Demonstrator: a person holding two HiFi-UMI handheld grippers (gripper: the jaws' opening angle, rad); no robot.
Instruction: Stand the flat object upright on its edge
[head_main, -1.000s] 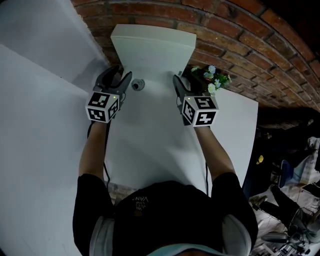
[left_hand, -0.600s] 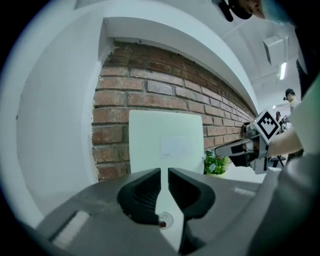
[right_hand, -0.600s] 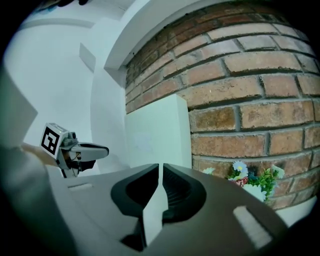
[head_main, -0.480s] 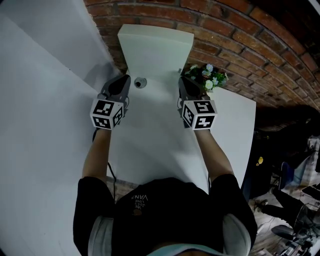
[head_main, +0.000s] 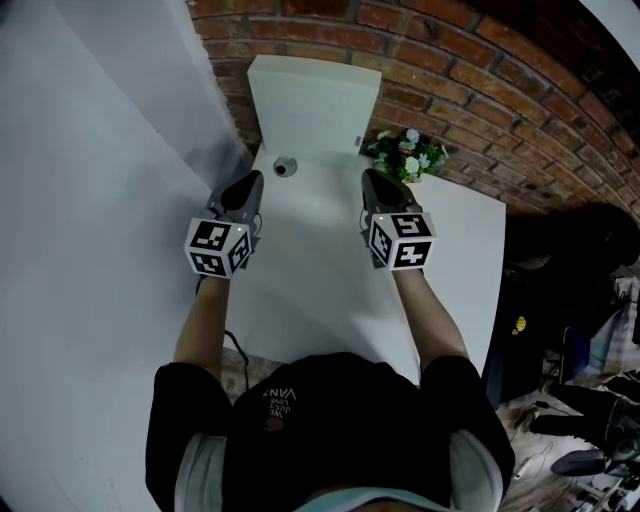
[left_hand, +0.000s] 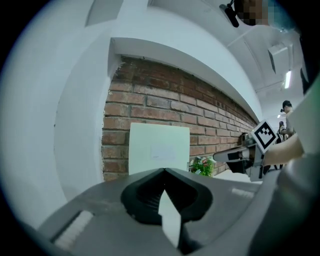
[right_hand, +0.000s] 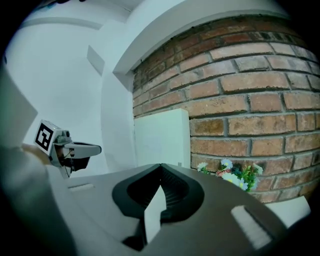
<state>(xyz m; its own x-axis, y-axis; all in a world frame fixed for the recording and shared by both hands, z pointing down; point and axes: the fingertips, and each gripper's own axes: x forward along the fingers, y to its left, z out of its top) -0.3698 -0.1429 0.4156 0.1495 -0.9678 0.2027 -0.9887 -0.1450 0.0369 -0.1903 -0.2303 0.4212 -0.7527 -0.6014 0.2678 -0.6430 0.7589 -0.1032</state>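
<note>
White flat board (head_main: 312, 105) stands upright

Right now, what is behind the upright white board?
A brick wall stands behind the white board. The bricks it covers are hidden, and so is any prop.

**Hidden, cropped and indistinct regions across the three views**

Head view: the small round object (head_main: 284, 167) near the foot of the white board (head_main: 313, 105) is too small to identify. The person's head and shoulders cover the near edge of the surface (head_main: 320, 285). The clutter at the right edge is dark and cut off. Left gripper view: the left claw (left_hand: 164, 171) hides the board's lower edge with its own body. Right gripper view: the right claw (right_hand: 160, 166) likewise masks the board's foot and the base of the flowers (right_hand: 234, 176).
</note>
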